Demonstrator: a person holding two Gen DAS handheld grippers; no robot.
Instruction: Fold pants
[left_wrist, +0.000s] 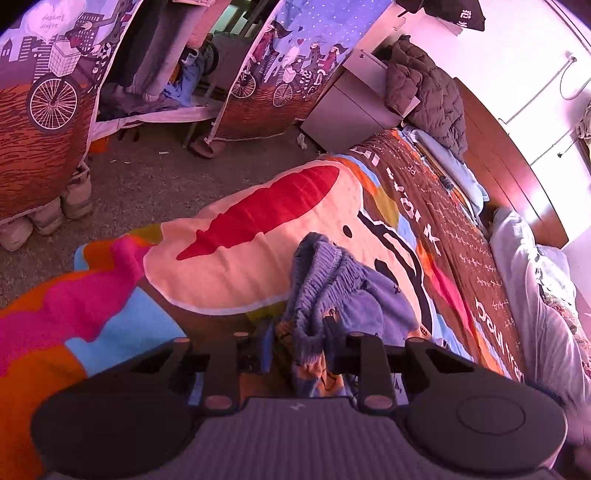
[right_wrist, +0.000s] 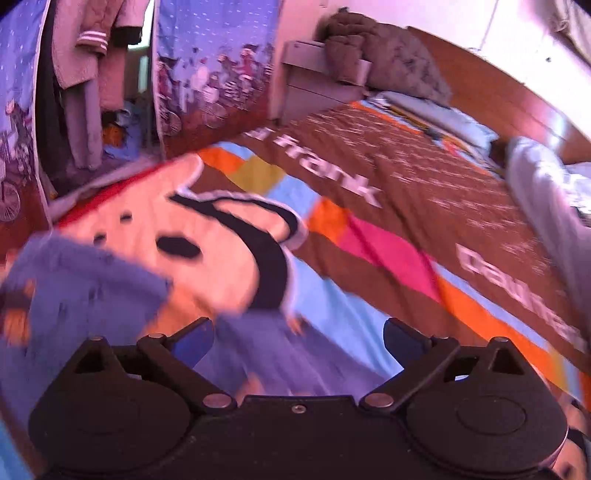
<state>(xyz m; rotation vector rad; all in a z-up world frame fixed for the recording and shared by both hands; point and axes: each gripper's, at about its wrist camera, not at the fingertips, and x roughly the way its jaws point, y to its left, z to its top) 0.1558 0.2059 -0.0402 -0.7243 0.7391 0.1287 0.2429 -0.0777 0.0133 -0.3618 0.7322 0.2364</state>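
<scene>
The left gripper (left_wrist: 295, 354) pinches the stretchy waistband of the blue pants (left_wrist: 332, 291), which bunch up just ahead of it on the bed (left_wrist: 236, 258). The right gripper (right_wrist: 298, 341) is wide open and holds nothing; the pants lie under it and off to its left.

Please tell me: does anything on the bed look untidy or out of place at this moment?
Yes. The blue pants are not flat: they lie in a crumpled heap on the colourful bedspread, the elastic waistband bunched between the fingers of the left gripper. The right gripper is open above blurred blue cloth. Nothing looks damaged.
</scene>
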